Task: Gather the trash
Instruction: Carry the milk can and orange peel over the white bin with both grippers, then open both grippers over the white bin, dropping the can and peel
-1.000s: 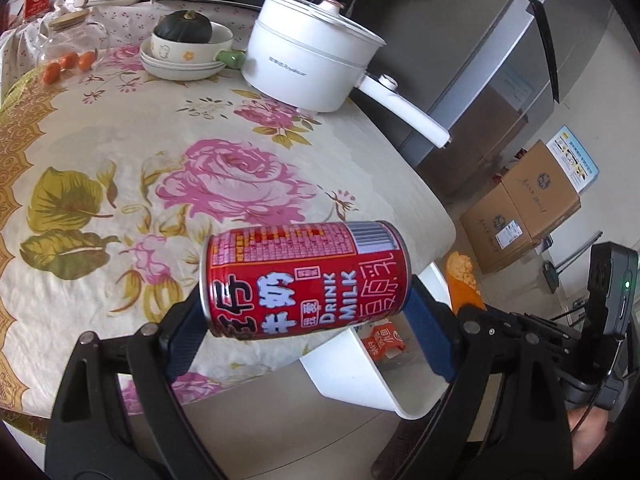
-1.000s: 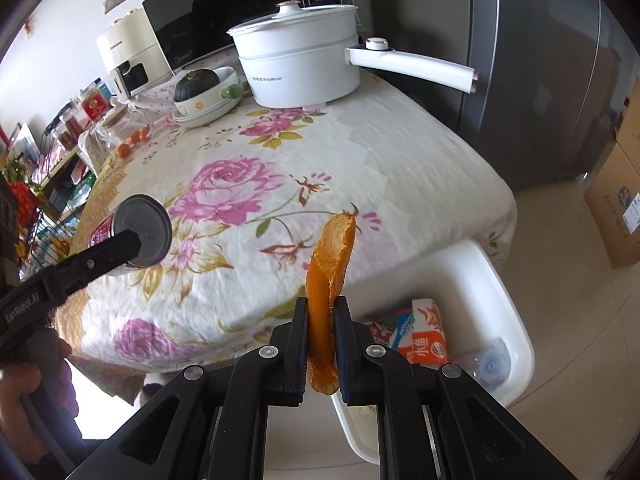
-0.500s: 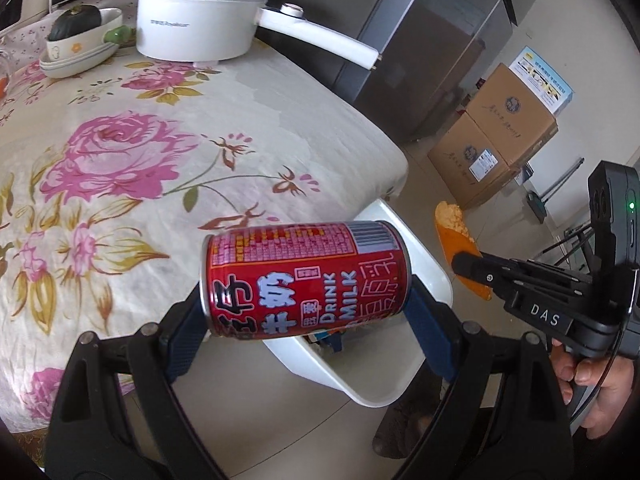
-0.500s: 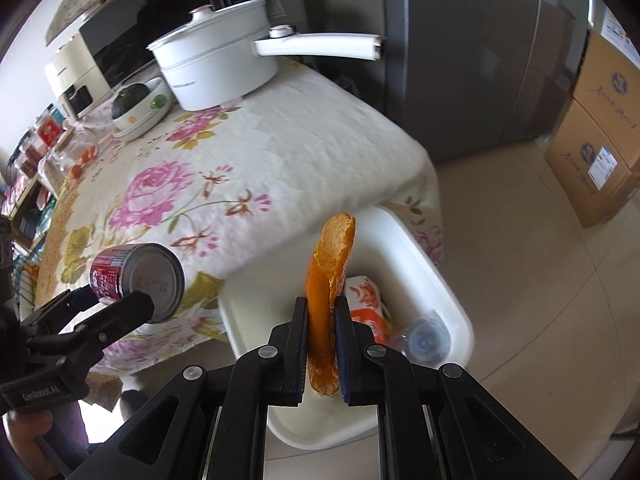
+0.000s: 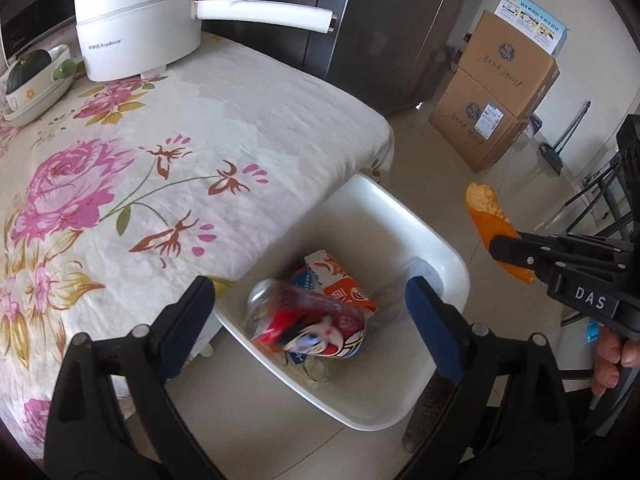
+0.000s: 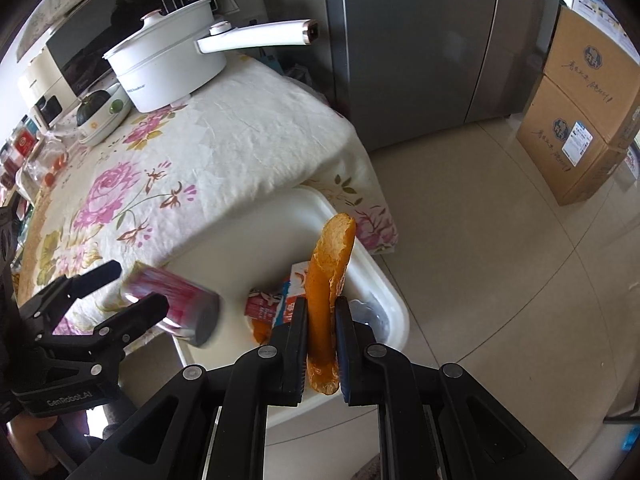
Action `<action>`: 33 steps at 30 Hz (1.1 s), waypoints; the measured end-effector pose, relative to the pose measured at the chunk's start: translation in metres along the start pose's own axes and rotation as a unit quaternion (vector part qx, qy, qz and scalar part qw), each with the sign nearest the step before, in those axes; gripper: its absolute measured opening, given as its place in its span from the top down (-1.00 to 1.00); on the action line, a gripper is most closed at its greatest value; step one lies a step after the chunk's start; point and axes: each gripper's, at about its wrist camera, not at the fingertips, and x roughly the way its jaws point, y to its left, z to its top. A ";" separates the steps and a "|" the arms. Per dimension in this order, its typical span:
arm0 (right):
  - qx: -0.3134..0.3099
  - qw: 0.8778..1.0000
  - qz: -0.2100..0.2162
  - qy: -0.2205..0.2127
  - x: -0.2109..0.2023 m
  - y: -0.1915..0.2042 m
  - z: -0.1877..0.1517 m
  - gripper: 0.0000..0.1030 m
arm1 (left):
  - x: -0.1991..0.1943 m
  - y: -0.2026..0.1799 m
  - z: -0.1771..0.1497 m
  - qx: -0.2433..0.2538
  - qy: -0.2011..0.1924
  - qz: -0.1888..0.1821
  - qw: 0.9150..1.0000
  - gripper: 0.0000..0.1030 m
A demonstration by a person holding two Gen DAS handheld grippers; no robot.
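My left gripper hangs over the white bin with its jaws opening. The red milk drink can is loose below the blue pads, blurred, dropping into the bin; in the right wrist view the can is tumbling just off the left gripper. My right gripper is shut on an orange peel that sticks up from its jaws, over the bin's right rim. In the left wrist view the peel and right gripper are at the right. An orange-and-white carton lies in the bin.
The bin stands on the floor against the corner of the table with the floral cloth. A white long-handled pot and a bowl holding a dark squash sit at the table's back. A grey fridge and stacked cardboard boxes stand beyond.
Both grippers have swung from the table to above the bin. The left gripper, shut on the can before, has opened and the can has fallen out. The right one still grips the peel.
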 end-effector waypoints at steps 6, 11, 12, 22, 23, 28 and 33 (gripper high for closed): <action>0.000 1.000 0.001 0.010 0.002 -0.006 -0.001 0.73 | 0.005 0.005 0.001 -0.004 0.012 0.051 0.999 -0.98; -0.017 1.000 0.009 0.021 0.007 0.005 -0.001 0.71 | -0.001 0.018 0.002 -0.017 0.017 0.079 0.997 -0.98; -0.021 0.999 0.011 0.023 0.007 0.008 -0.001 0.71 | -0.002 0.021 0.001 -0.022 0.019 0.080 0.996 -0.98; -0.044 0.998 0.011 0.032 0.021 0.041 0.003 0.68 | -0.031 0.059 -0.005 -0.083 0.017 0.095 0.992 -0.98; -0.042 0.999 0.013 0.033 0.023 0.043 0.003 0.67 | -0.035 0.063 -0.006 -0.083 0.014 0.101 0.991 -0.98; -0.016 0.999 0.025 0.028 0.025 0.050 0.005 -0.49 | -0.051 0.076 -0.012 -0.077 0.005 0.124 0.989 -0.98; -0.001 0.999 0.027 0.018 0.019 0.055 0.003 -0.67 | -0.068 0.085 -0.020 -0.080 -0.001 0.125 0.989 -0.98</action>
